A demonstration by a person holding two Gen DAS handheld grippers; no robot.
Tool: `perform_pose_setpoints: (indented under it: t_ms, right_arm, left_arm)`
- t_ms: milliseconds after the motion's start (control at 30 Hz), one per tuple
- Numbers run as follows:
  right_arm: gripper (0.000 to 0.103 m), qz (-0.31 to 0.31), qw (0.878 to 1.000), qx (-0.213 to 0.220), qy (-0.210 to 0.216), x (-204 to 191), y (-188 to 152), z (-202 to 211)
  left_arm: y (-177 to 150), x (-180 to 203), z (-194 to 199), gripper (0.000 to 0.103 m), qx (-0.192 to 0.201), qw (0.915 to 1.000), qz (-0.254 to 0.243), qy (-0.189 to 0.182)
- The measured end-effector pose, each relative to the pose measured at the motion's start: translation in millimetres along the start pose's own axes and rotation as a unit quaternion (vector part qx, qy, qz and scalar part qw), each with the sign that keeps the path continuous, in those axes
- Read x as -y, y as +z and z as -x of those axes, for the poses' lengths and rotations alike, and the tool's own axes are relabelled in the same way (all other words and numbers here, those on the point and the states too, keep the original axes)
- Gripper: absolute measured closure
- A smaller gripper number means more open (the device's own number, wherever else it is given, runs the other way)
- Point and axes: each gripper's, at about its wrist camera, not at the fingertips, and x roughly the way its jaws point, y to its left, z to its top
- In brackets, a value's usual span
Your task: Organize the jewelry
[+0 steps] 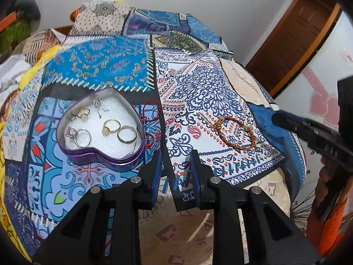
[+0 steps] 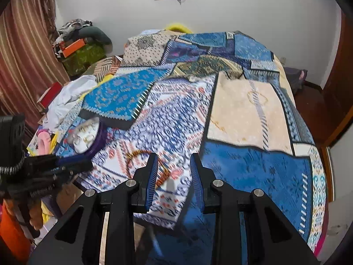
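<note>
A purple heart-shaped tin [image 1: 99,130] with white padding sits on the patterned bedspread and holds several rings and earrings. A red string bracelet [image 1: 152,110] lies just right of the tin. A red-and-gold beaded bracelet [image 1: 235,133] lies on the white patterned patch to the right. My left gripper [image 1: 175,163] is open and empty, near the bed's front edge between tin and beaded bracelet. My right gripper [image 2: 174,165] is open and empty, just in front of the beaded bracelet [image 2: 141,154], whose right part hides behind the left finger. The tin [image 2: 88,137] shows blurred at left.
The bedspread [image 1: 106,64] covers the whole bed and drops off at the front edge. White cloth and clutter [image 2: 66,97] lie at the far left side. The right gripper's body [image 1: 315,137] reaches in from the right. A wooden door [image 1: 293,35] stands beyond.
</note>
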Motion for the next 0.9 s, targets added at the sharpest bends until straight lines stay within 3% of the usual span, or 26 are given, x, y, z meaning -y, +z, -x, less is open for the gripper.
perform_pose_setpoints:
  t_ms: [300,367,433,700,900]
  right_arm:
    - [0.075,0.014,0.999,-0.022,0.028,-3,-14,-11]
    - [0.055,0.017,0.999,-0.024,0.032,-5,-16,-12]
    - [0.048,0.019,0.999,-0.017,0.037,-9,-16,-12]
    - [0.048,0.037,0.998,-0.034,0.042,-18,-15,-27]
    - [0.048,0.055,0.997,-0.044,0.038,-26,-15,-36]
  left_arm:
    - [5,-12,-8,0.076,0.001,0.9997,0.016,0.016]
    - [6,-14,-9,0.076,0.003,0.9996,0.013,0.026]
    - [8,-15,-10,0.076,0.006,0.9992,0.010,0.038]
    - [15,-26,-24,0.076,-0.001,0.9974,0.004,0.071]
    - [15,-29,-35,0.077,-0.006,0.9971,-0.003,0.075]
